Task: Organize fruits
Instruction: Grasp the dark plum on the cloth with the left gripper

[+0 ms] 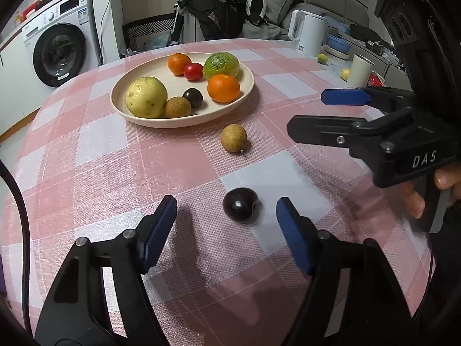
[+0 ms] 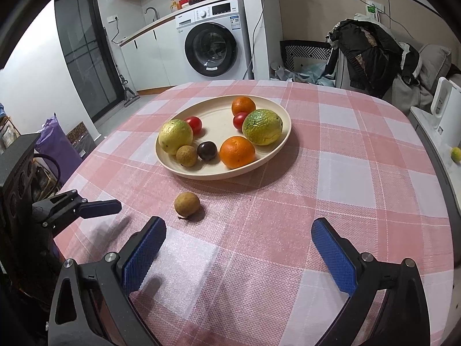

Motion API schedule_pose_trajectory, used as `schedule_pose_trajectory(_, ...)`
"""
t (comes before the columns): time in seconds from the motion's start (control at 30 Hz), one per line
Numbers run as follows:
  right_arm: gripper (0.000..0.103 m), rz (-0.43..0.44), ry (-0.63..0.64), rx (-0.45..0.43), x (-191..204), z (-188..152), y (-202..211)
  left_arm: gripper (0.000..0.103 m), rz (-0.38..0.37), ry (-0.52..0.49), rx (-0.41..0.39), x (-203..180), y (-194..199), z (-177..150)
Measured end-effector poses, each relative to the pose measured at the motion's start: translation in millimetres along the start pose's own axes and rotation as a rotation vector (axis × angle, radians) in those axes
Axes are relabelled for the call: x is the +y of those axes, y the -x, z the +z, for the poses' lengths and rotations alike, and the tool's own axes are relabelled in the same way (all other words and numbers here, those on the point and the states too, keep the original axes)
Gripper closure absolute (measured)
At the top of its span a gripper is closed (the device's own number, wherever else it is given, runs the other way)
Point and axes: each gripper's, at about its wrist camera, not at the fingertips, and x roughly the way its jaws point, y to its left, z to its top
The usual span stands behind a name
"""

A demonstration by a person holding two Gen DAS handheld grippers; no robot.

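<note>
Left wrist view: the left gripper (image 1: 226,216) is spread wide, its blue pads either side of a dark plum (image 1: 240,205) on the checked tablecloth (image 1: 86,158), apparently not touching it. The right gripper (image 2: 239,248) also gapes, holding nothing. Beyond the plum toward the plate (image 1: 138,118) lies a loose longan (image 1: 233,138); the plate carries the other fruits.

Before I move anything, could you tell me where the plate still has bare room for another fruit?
The plate is bare at its centre and far-left rim, between the two cherry tomatoes. Its near side is crowded: guava, longan, dark plum, orange.
</note>
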Motion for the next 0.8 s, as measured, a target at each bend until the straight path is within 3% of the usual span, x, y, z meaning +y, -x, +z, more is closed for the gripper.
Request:
schedule_pose_trajectory(0.17, 0.0, 0.001, 0.009, 0.006, 2.7, -1.5, -2.1, 0.049, -0.013, 0.0, 0.012, -0.4, -2.2, -0.3)
schedule_pose_trajectory(0.37, 0.0, -0.002, 0.015, 0.013, 3.9, -2.7, -3.7, 0.076, -0.061, -0.002, 0.016, -0.9, -2.5, -0.6)
schedule_pose_trajectory(0.43, 0.0, -0.003, 0.017, 0.016, 4.3, -2.9, -4.2, 0.08, -0.079, 0.004, 0.014, -0.6, -2.3, -0.5)
schedule_pose_trajectory(0.8, 0.0, -0.005, 0.018, 0.022, 4.8, -3.8, -5.4, 0.081, -0.059, 0.037, -0.028, 11.3, 7.8, 3.8)
